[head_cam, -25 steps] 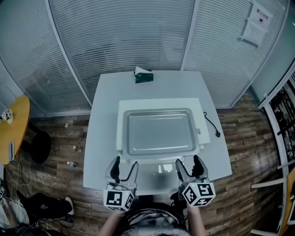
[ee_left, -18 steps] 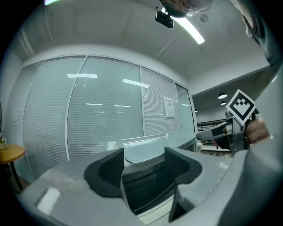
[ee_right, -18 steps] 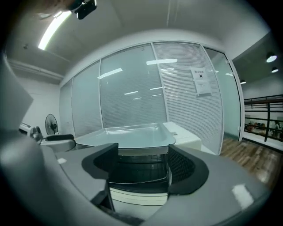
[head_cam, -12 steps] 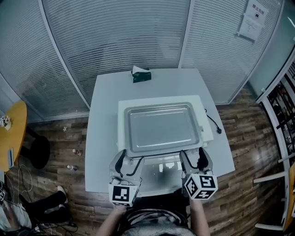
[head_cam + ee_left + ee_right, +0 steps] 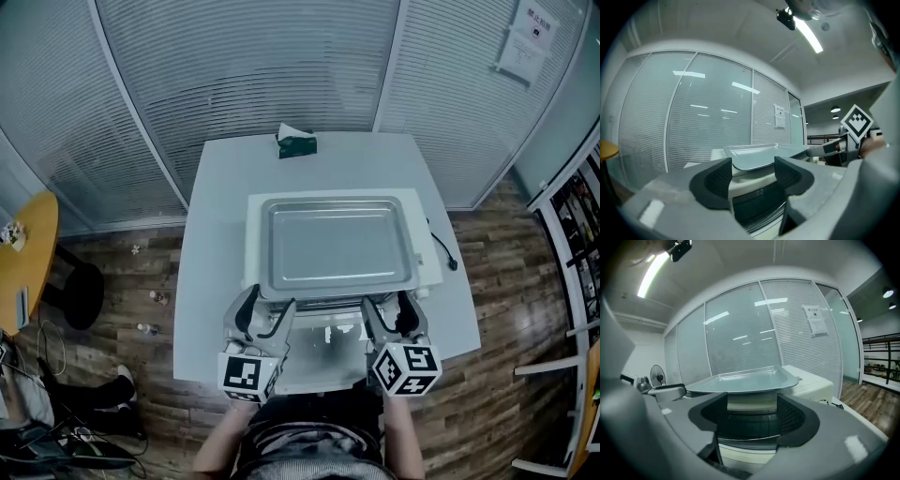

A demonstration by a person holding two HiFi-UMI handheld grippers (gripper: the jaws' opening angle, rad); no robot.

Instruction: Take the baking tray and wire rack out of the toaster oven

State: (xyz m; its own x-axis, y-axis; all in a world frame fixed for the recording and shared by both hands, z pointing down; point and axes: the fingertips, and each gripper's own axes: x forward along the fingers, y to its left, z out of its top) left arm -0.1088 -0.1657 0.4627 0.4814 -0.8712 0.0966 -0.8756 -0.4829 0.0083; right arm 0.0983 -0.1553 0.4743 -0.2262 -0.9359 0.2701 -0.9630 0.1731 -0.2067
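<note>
Facing the oven (image 5: pixel 427 274), tray (image 5: pixel 337 246) already on top, with left gripper (image 5: pixel 267 308) and right gripper (image 5: pixel 386 307) wide open and empty, the person is lining up to grip the front wire of the rack (image 5: pixel 746 437).

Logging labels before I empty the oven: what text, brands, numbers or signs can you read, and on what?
Nothing reads clearly.
White paper notice on the glass wall: print too small.
White toaster oven: no brand legible.
Dark green tissue box: no print legible.
Black-and-white marker cubes: coded squares, no letters.
</note>
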